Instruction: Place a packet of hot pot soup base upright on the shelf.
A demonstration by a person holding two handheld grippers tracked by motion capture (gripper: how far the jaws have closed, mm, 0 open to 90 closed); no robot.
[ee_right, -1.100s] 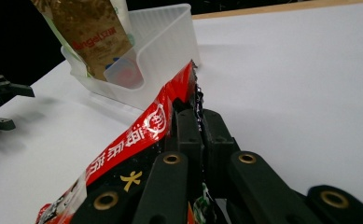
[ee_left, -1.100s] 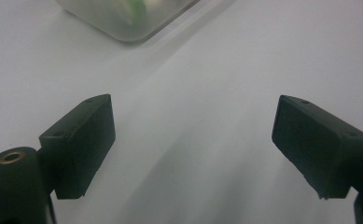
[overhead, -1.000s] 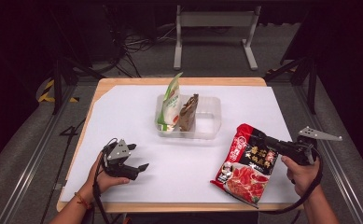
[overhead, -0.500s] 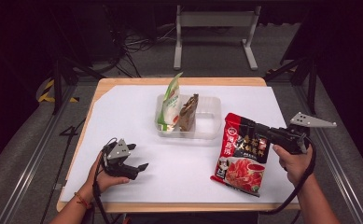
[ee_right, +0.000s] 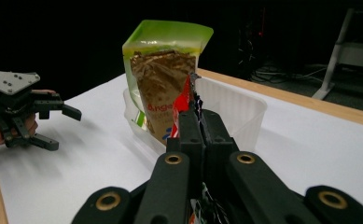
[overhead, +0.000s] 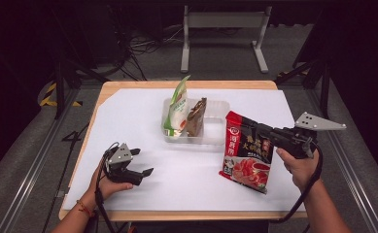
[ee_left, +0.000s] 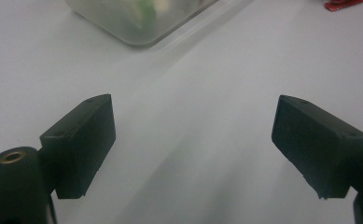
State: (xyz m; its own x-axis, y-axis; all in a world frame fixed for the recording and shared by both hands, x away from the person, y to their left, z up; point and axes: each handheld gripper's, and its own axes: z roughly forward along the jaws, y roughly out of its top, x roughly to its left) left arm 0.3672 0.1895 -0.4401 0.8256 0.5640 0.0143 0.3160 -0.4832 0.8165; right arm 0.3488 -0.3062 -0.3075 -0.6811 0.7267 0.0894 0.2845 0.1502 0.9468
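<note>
The right gripper [overhead: 264, 132], clenched on the red packet [overhead: 246, 151], has swung it up and leftward beside the clear tub [overhead: 215, 121], likely headed in, while the left gripper [overhead: 140, 162] rests released near-left.

A brown pouch [ee_right: 163, 95] standing in the clear plastic tub [ee_right: 237, 109] carries white lettering beginning "Ange", the rest hidden. The red packet [overhead: 247, 150] bears Chinese characters in white and yellow, too small to read.
</note>
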